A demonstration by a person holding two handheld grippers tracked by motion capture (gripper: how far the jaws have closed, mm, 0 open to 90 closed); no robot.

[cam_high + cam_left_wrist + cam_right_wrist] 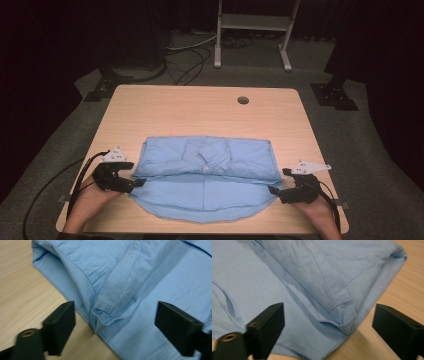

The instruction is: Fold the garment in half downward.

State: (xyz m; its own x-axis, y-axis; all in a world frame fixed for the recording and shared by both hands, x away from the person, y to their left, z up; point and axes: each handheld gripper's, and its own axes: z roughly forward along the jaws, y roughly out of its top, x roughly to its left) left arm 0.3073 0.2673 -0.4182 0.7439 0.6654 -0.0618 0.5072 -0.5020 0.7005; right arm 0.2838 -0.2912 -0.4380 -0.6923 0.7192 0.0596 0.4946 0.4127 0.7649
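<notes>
The person's forearms come in at the near edge of the table (165, 107), and the left hand (87, 202) carries the left claw (139, 183) against the left side of the blue shirt (205, 195). In the left gripper view its jaws stand wide apart, with nothing pinched between them: the left one hangs over bare wood, the right one over the cloth, and a folded cuff (110, 312) of the sleeve lies in the gap, its corner resting on the layer below, right at the shirt's edge.

The shirt itself lies flat on the near half of the table, roughly centred. Its upper part is folded into a band, collar (206, 148) and a white button (204, 169) facing up, and the rounded hem (200, 216) reaches close to the near edge of the table.

On the right, the right claw (273, 190) sits at the shirt's right side, held in the right hand (320, 212). In the right gripper view its jaws are just as widely spread and grip nothing; the other cuff (343, 312) lies between them, the left jaw above cloth, the right above wood
</notes>
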